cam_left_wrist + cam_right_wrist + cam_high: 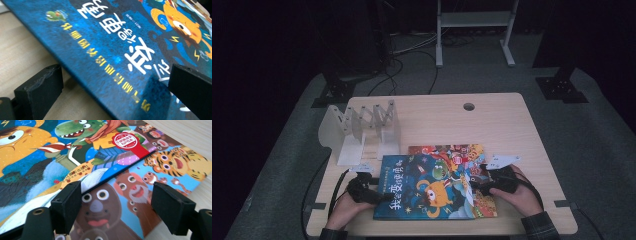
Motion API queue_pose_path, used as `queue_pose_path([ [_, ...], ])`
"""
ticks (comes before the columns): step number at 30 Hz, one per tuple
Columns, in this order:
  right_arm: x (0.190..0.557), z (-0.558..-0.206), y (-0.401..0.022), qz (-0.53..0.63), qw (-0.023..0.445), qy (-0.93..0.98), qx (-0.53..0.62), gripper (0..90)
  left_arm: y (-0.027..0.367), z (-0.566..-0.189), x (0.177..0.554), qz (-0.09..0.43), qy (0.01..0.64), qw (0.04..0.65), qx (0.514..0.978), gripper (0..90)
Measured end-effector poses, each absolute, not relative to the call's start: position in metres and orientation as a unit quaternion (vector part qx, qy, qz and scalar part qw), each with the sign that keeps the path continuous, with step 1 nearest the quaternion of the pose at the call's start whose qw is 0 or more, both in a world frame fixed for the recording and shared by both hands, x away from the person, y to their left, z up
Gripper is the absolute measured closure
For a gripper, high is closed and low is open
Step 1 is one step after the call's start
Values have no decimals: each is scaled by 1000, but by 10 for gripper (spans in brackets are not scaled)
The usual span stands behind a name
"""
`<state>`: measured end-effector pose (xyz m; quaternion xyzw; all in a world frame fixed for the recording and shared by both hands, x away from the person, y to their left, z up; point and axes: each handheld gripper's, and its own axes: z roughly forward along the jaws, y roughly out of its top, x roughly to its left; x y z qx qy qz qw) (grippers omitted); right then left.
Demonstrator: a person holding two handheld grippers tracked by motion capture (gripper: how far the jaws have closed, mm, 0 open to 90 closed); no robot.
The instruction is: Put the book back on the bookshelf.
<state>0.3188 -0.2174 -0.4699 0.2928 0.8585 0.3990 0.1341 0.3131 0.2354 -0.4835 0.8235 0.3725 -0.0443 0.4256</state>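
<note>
A blue picture book [427, 187] with an orange monster on its cover lies at the table's front. It partly covers a second, colourful animal book [463, 150] that sticks out behind it and to its right. My left gripper [379, 196] is at the blue book's left edge. Its jaws stand open in the left gripper view [115, 82], one over the bare wood and one over the blue cover [120, 45]. My right gripper [476, 182] hovers low where the books overlap, open [116, 200], astride the blue book's [37, 157] right edge above the animal book [150, 175].
A white folding book rack [362, 130] stands at the back left of the wooden table [497, 120]. A cable hole [469, 106] is near the far edge. Dark stands and cables lie on the floor beyond.
</note>
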Motion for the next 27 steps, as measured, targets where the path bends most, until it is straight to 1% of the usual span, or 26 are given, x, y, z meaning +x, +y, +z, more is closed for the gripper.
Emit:
queue_pose_path([
  [5,319,-469,-210,398,133,862,285,236,236,-485,313,-56,372,425,823,0],
  [14,320,-468,-203,394,125,867,280,236,239,-478,313,-54,374,407,831,0],
  [19,319,-467,-199,389,132,870,272,240,241,-473,312,-51,372,401,836,0],
  [27,316,-467,-194,389,128,872,268,239,245,-450,304,-24,364,416,833,0],
])
